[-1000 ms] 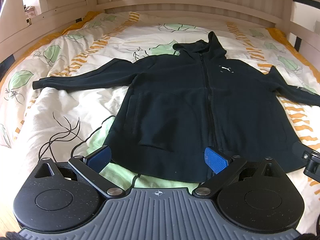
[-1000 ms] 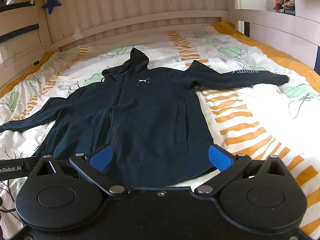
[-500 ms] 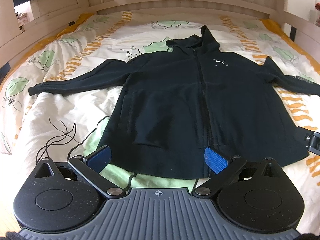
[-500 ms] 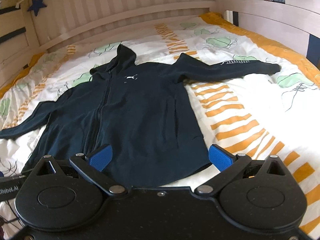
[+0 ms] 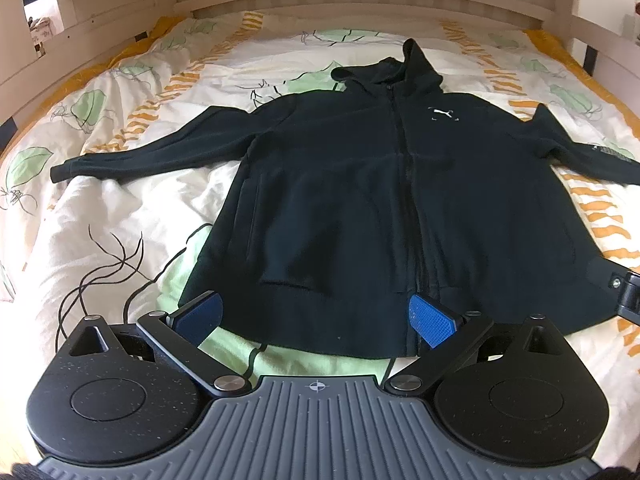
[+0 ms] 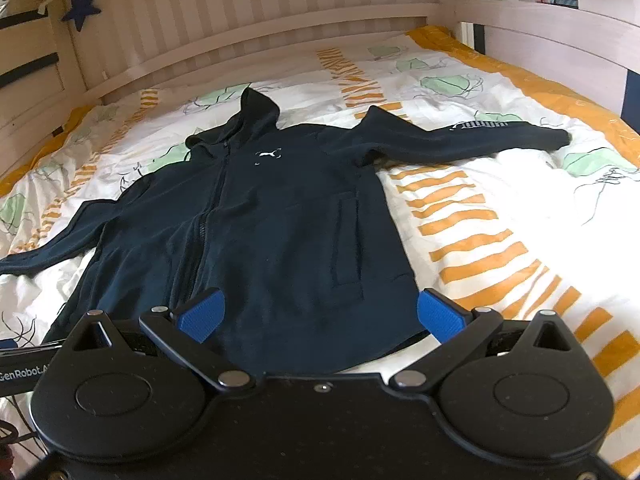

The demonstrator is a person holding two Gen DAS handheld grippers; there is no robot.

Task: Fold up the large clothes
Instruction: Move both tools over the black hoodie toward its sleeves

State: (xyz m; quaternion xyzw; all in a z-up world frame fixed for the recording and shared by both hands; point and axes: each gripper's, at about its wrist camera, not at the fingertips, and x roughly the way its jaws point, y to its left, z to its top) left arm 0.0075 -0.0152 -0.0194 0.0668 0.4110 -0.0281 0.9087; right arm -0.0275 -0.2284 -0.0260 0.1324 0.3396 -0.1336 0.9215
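Observation:
A black zip-up hoodie (image 5: 360,200) (image 6: 280,216) lies flat and face up on the bed, sleeves spread to both sides, hood toward the headboard, a small white logo on its chest. My left gripper (image 5: 316,318) hovers open over the hem, left of the zipper. My right gripper (image 6: 318,316) is open above the hem's right part. Nothing is held between either pair of blue pads. The left sleeve (image 5: 152,148) reaches out left; the right sleeve (image 6: 472,140) carries white lettering.
The hoodie rests on a white quilt (image 5: 100,216) with green leaves and orange stripes. A slatted wooden headboard (image 6: 260,12) and side rails (image 6: 552,36) enclose the bed. A blue star (image 6: 82,8) hangs at the upper left. The other gripper's edge (image 5: 628,292) shows at right.
Both grippers have drawn back and risen a little, so the hoodie sits more centred and further away in each view. The hoodie has not moved, and both grippers stay open.

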